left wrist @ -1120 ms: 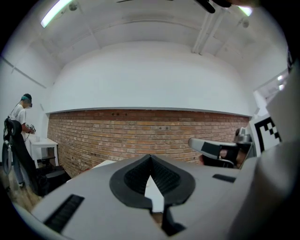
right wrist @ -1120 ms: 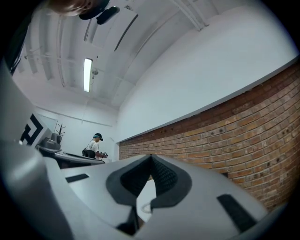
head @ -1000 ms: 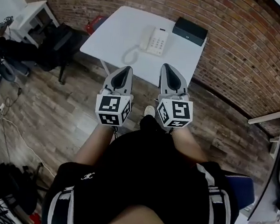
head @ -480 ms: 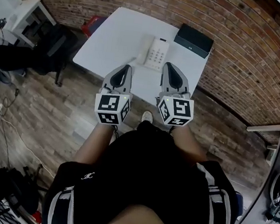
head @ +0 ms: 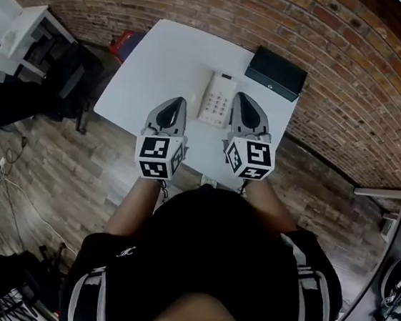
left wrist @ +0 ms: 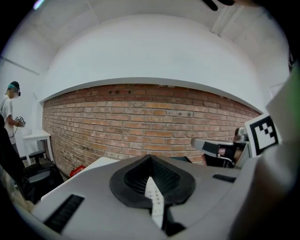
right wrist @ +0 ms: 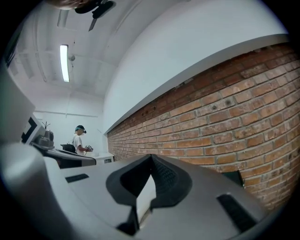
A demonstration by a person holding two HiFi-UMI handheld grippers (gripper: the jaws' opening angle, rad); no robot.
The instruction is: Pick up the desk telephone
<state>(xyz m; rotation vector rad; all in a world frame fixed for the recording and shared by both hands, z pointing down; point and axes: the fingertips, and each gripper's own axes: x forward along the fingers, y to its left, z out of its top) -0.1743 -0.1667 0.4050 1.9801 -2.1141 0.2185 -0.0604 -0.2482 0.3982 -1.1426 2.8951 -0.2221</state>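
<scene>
Head view gives me bare white table (head: 150, 64) left of the white desk telephone (head: 217, 99), with a black box (head: 276, 73) at the far edge. Left gripper (head: 179, 103) and right gripper (head: 241, 98) flank its near end, jaws closed, empty.

The phone (head: 217, 99) is white, with a grid of keys and its handset seated along its left side. It lies flat near the middle of the white table (head: 154, 64), lengthwise away from the person, near a black box (head: 276, 73).
</scene>
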